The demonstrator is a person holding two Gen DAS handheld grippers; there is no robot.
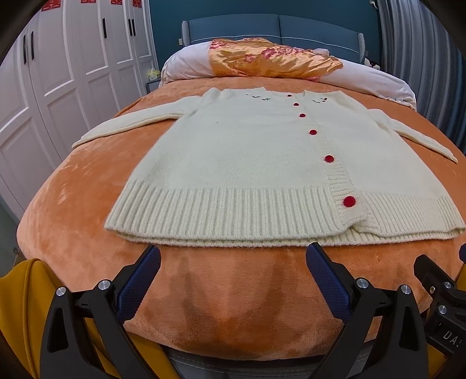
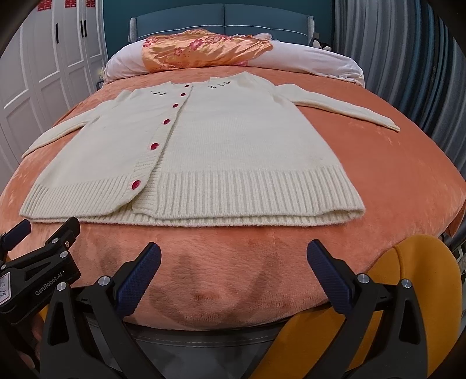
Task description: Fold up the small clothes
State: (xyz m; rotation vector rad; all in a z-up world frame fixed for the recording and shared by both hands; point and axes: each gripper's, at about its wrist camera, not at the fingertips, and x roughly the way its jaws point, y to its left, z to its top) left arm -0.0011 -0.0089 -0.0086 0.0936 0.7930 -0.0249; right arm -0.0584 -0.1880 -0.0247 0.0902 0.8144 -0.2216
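Note:
A cream knitted cardigan [image 1: 247, 151] with red buttons lies flat and buttoned on the orange bedspread [image 1: 227, 291], sleeves spread out to both sides, ribbed hem toward me. It also shows in the right wrist view [image 2: 227, 140]. My left gripper [image 1: 233, 259] is open and empty, just short of the hem's left half. My right gripper [image 2: 233, 256] is open and empty, just short of the hem's right half. The left gripper's body [image 2: 38, 262] shows at the left edge of the right wrist view.
White pillows [image 1: 186, 64] with an orange satin cloth [image 1: 271, 61] lie at the head of the bed by a blue headboard [image 1: 273, 26]. White wardrobes [image 1: 58, 73] stand left, a grey curtain [image 1: 422, 58] right. Yellow fabric [image 2: 407, 291] hangs at the near bed edge.

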